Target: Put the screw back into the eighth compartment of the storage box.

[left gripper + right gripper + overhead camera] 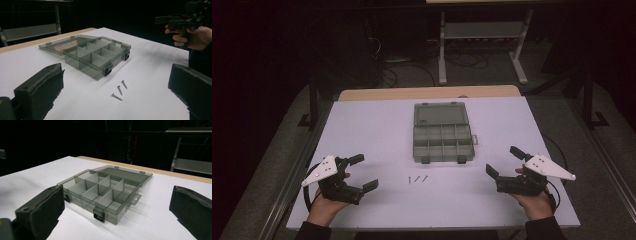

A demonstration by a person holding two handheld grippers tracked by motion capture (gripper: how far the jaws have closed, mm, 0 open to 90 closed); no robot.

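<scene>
A white rectangular table (377, 130) with a pale wooden strip along its far edge carries everything. At its middle lies a smoky grey, see-through plastic organiser box (443, 142), its lid (439, 114) folded flat open toward the far side and its divided compartments bare as far as can be seen; two dark latches sit on its near wall.

At the near left, the left gripper (366, 172), black with a grey three-cornered plate on top, is held in a hand just above the table; its jaws stand wide apart with nothing between them. At the near right, the right gripper (503, 162), of the same build, is likewise spread wide and holds nothing.

Between the two grippers, just near of the box and apart from it, three small grey metal screws (417, 179) lie side by side on the table, well clear of both grippers.
</scene>
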